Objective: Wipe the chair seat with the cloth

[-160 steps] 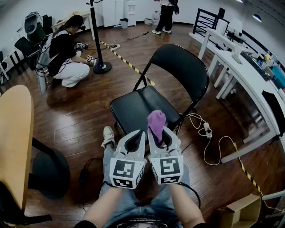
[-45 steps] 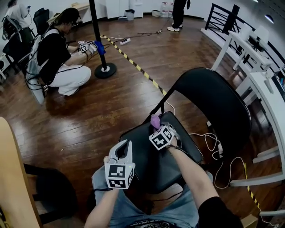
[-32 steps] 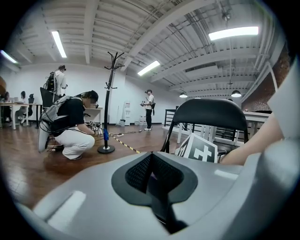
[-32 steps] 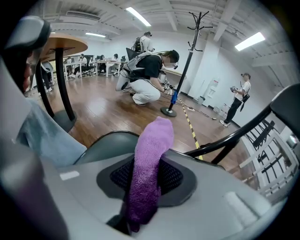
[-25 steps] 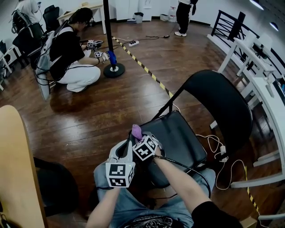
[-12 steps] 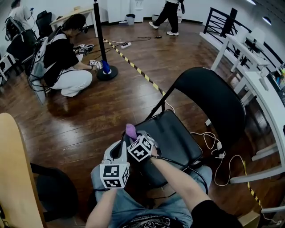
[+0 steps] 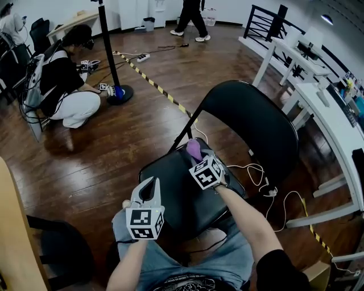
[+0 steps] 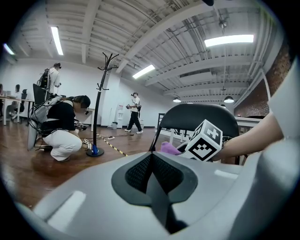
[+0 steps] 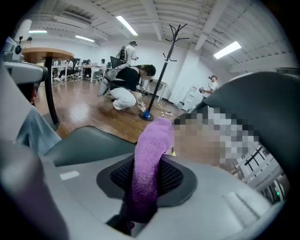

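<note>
Knitted purple cloth (image 9: 149, 154), matt black chair seat (image 7: 170, 185), glossy wooden floor (image 7: 142, 113).

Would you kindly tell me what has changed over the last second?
The right gripper swept the purple cloth across the chair seat, from its near left edge toward the backrest. It still clamps the cloth; the left gripper stayed shut and empty.

A dark plank floor (image 7: 85, 153) spreads around a black coat stand (image 7: 107, 45). Yellow-and-black tape (image 7: 153, 87) runs just right of the stand's round base. One person (image 7: 57, 79) crouches just left of the stand, and another (image 7: 190, 14) walks well behind it, near the white wall. White desks (image 7: 333, 113) and a black railing (image 7: 267, 23) stand far to its right. Tube lights (image 8: 228, 41) line the beamed ceiling above it.
</note>
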The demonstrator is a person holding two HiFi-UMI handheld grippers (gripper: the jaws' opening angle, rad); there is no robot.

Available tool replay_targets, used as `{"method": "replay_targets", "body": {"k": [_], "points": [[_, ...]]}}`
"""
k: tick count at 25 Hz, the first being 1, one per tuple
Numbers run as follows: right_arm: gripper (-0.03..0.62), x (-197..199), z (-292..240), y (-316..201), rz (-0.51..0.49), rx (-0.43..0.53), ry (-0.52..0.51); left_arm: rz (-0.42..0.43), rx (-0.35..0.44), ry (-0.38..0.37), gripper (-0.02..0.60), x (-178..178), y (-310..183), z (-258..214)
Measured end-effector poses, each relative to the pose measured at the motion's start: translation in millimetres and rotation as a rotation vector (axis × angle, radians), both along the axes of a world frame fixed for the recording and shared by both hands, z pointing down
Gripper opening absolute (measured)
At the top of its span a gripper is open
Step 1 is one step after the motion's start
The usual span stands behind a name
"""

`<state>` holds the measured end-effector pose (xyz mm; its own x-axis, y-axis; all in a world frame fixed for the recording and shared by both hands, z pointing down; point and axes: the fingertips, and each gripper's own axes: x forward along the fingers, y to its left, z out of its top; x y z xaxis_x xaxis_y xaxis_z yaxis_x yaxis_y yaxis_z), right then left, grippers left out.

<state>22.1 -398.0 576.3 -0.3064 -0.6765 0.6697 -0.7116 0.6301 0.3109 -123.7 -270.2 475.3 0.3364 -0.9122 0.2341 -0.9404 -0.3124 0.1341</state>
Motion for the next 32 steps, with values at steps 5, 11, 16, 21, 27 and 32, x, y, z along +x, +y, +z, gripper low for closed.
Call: {"method": "replay_targets", "body": {"k": [5, 11, 16, 21, 27, 32], "points": [[0.101, 71, 23, -19, 0.105, -0.032, 0.062, 0.025, -0.017, -0.012, 0.003, 20, -7, 7], [0.101, 111, 52, -25, 0.159, -0.081, 0.127, 0.031, -0.037, -0.027, 0.003, 30, -11, 12], [0.101, 122, 69, -25, 0.155, -0.103, 0.169, 0.031, -0.050, -0.042, 0.003, 32, -13, 17], [0.101, 119, 76, -17, 0.147, -0.117, 0.163, 0.032, -0.053, -0.047, 0.003, 35, -12, 18], [0.101, 102, 73, -2, 0.149, -0.116, 0.135, 0.027, -0.047, -0.042, 0.003, 32, -8, 15], [0.101, 67, 67, 19, 0.104, -0.115, 0.098, 0.025, -0.042, -0.047, 0.003, 28, 2, 17]]}}
